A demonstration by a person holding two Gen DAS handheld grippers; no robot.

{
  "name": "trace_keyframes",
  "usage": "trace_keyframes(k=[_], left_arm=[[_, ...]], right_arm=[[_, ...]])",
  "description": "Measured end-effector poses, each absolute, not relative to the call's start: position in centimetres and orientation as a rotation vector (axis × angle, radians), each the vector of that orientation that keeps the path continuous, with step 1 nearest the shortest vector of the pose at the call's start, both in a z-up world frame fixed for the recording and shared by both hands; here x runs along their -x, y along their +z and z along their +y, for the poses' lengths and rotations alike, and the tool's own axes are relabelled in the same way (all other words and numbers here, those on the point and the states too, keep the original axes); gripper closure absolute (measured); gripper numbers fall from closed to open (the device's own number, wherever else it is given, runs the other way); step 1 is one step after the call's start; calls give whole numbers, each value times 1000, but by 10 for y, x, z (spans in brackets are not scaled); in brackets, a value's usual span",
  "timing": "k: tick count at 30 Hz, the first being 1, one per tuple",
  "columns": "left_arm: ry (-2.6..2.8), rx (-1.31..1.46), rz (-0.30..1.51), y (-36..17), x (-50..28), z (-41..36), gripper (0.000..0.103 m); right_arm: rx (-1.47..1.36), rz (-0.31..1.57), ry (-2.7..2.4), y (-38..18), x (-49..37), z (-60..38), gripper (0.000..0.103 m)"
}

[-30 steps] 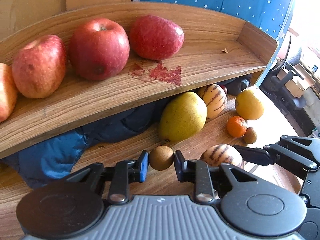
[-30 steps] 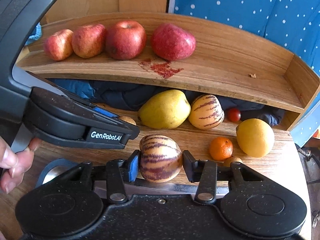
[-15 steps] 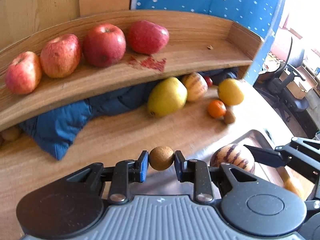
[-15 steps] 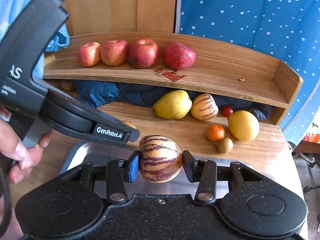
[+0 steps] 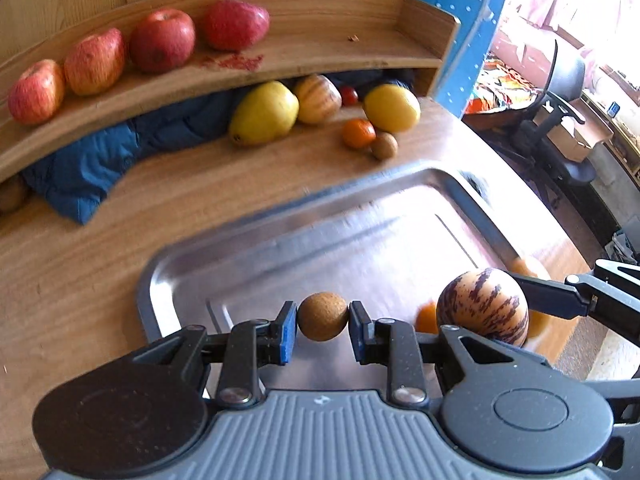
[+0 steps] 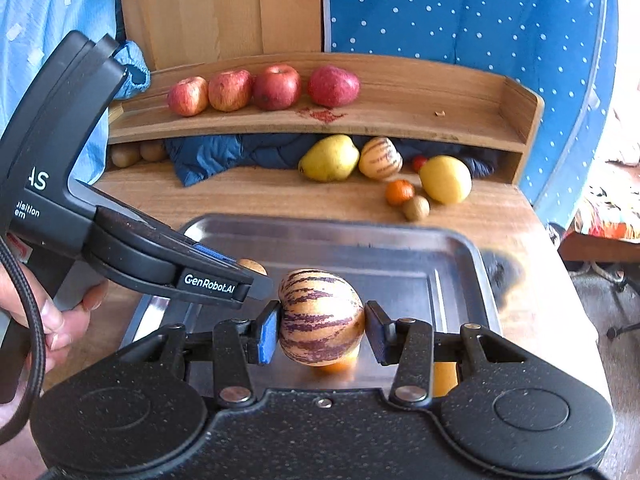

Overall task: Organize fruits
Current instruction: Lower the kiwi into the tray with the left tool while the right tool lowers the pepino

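Reading "GenRobot.AI", left gripper [image 6: 250, 276] clamps small brown fruit [image 5: 322, 316].

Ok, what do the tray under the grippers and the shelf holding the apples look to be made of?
The tray looks like brushed metal, likely stainless steel: silvery, with soft reflections and a rolled rim. The shelf looks like wood, or possibly veneer: warm brown with visible grain lines and a low sheen.

Both wrist views look down-forward, close over the metal tray [image 5: 256, 240], sharing the fruit shelf [image 6: 400, 120].
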State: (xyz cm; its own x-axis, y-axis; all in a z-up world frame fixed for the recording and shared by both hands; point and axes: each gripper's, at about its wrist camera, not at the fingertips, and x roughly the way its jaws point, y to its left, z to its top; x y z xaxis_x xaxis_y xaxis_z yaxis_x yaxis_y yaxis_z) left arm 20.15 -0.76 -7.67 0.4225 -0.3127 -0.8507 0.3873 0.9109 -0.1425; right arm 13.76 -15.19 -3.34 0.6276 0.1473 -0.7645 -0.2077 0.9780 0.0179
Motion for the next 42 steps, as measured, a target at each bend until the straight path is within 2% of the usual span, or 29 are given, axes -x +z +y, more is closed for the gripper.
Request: trace_keyframes(k=[11, 23, 29, 32, 35, 38, 40, 42], left_arm=[[-441, -83, 1067, -77, -168, -8, 73], [-405, -57, 1135, -87, -160, -1, 73], [-378, -28, 1143, -87, -157, 3, 71], [-360, -13, 1149, -86, -156, 5, 63], [-342, -13, 1150, -83, -155, 7, 39], [-325, -22, 1151, -80, -153, 9, 31], [-307, -23, 1156, -77, -151, 12, 23], [-299, -16, 1155, -74, -149, 16, 15]], right_arm=[[43, 969, 200, -53, -117, -152, 56], [106, 957, 224, -57, -118, -143, 56], [101, 963, 235, -57, -118, -144, 53], [100, 959, 233, -54, -116, -145, 42], [96, 954, 228, -51, -112, -146, 34], [88, 945, 215, -48, -107, -148, 25], [81, 939, 204, -46, -104, -148, 16], [73, 933, 199, -44, -100, -148, 12]])
